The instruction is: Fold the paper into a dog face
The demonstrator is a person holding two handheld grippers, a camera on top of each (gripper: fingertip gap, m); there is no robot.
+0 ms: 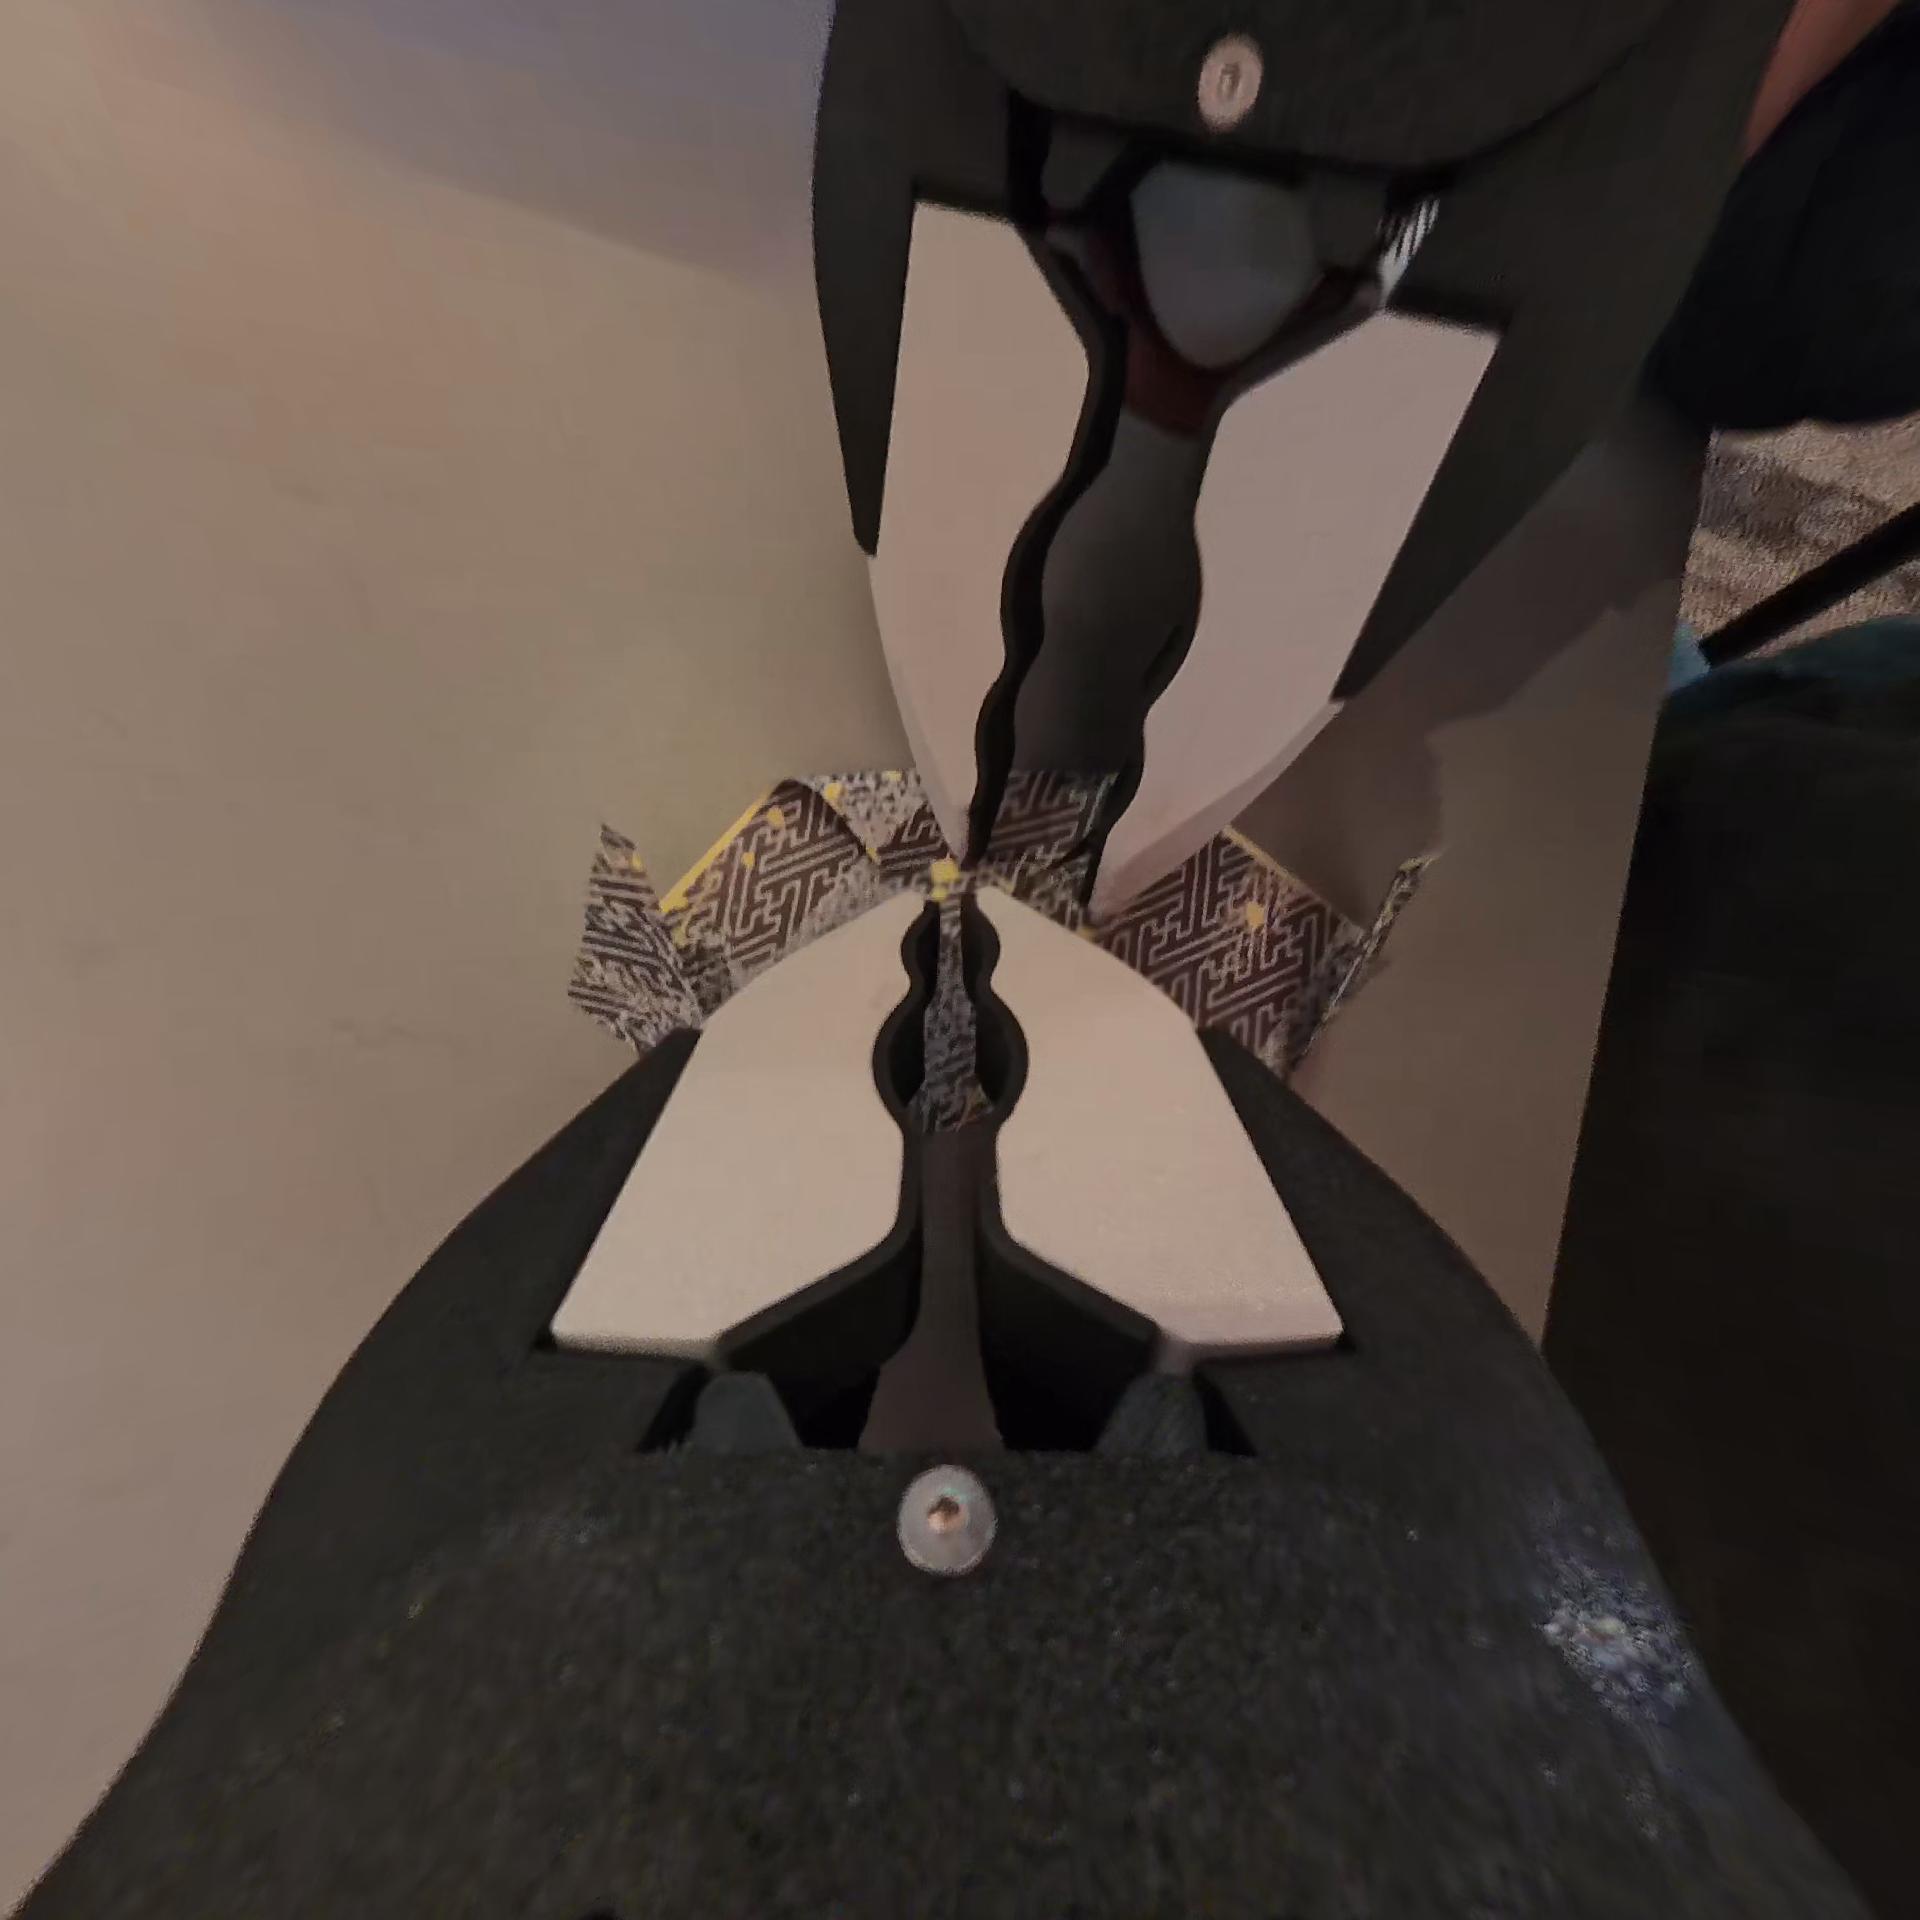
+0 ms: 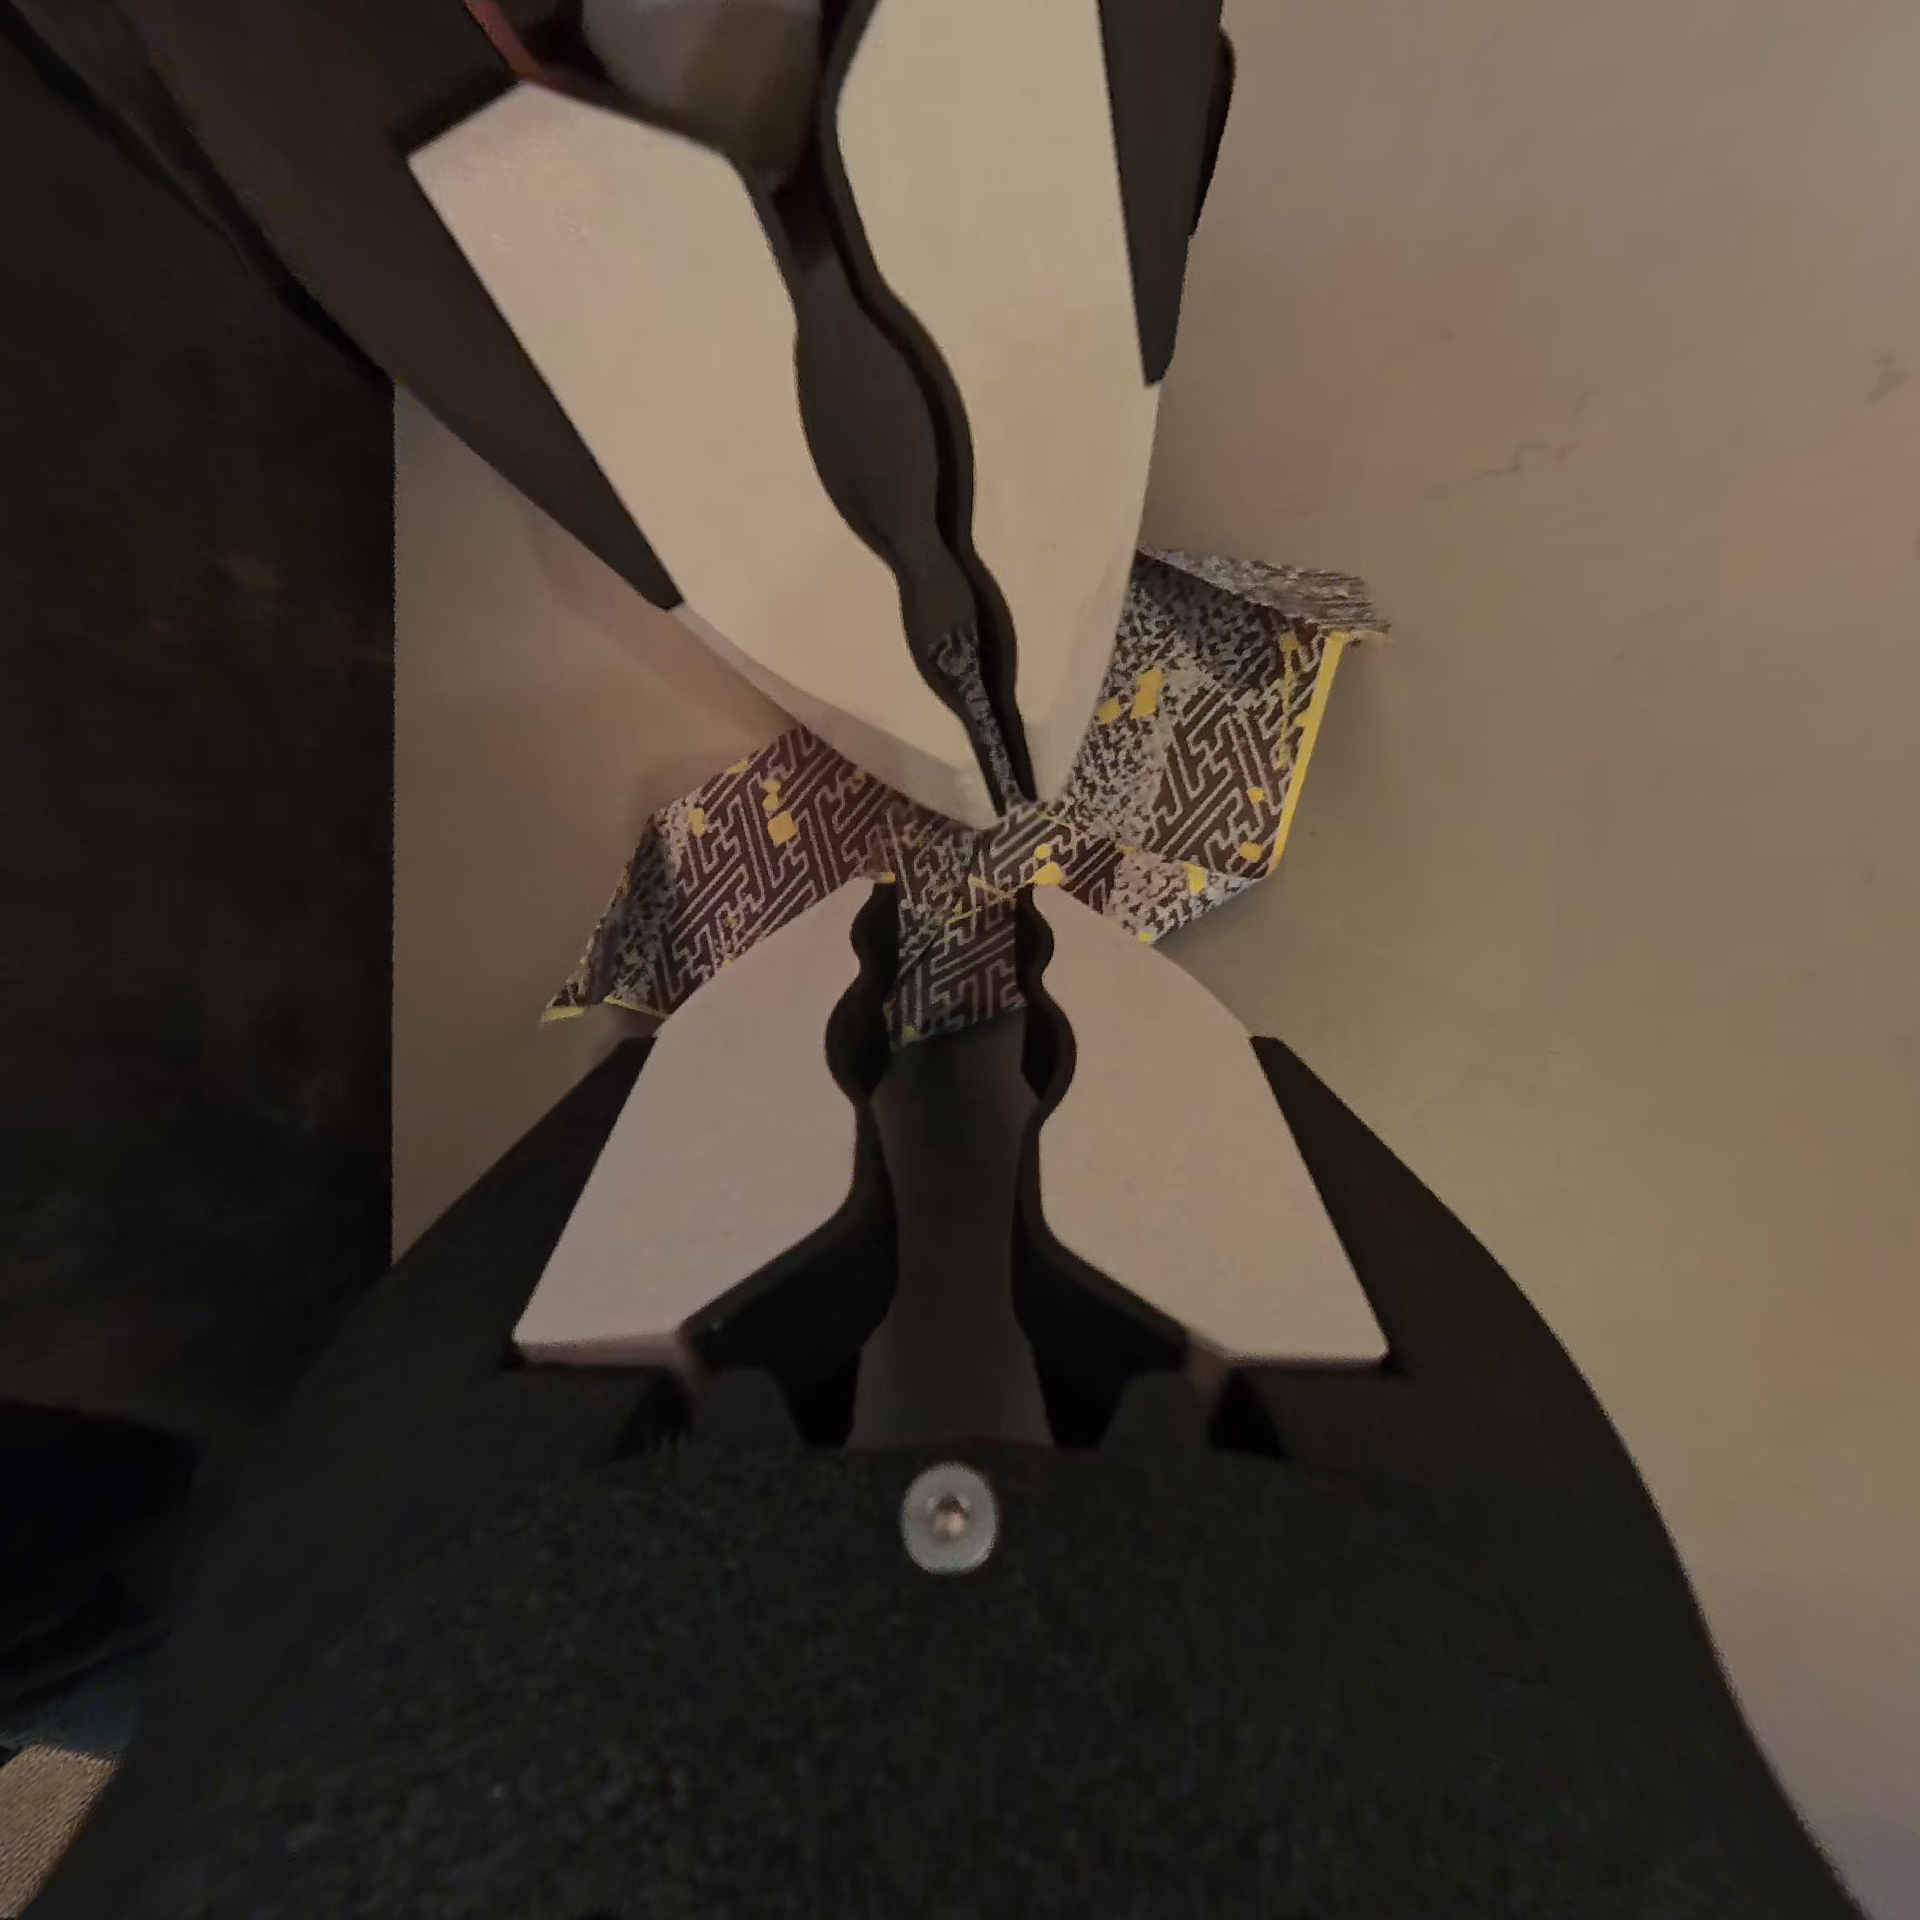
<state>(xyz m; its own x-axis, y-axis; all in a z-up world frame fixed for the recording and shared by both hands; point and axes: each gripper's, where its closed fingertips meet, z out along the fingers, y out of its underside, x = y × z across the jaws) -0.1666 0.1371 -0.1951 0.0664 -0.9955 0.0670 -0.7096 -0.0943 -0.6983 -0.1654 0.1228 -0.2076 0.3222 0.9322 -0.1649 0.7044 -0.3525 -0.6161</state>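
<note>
The paper (image 1: 1216, 935) is dark brown with a white maze pattern and yellow flecks. It is partly folded and lies on the beige table (image 1: 312, 623). It also shows in the right wrist view (image 2: 1195, 769). My left gripper (image 1: 951, 914) is shut on a fold at the paper's middle. In the right wrist view the left gripper (image 2: 997, 790) comes in from the top. My right gripper (image 2: 956, 904) meets it tip to tip, jaws nearly closed with a paper flap between them. In the left wrist view the right gripper (image 1: 1034, 868) comes in from above. Both grippers hide the paper's centre.
The table's edge runs close beside the paper, with a dark drop beyond it (image 1: 1766, 1143), also seen in the right wrist view (image 2: 187, 831). Patterned carpet (image 1: 1787, 520) shows past the edge. Bare table surface (image 2: 1558, 520) spreads on the other side. My two grippers' fingertips are within a few centimetres of each other.
</note>
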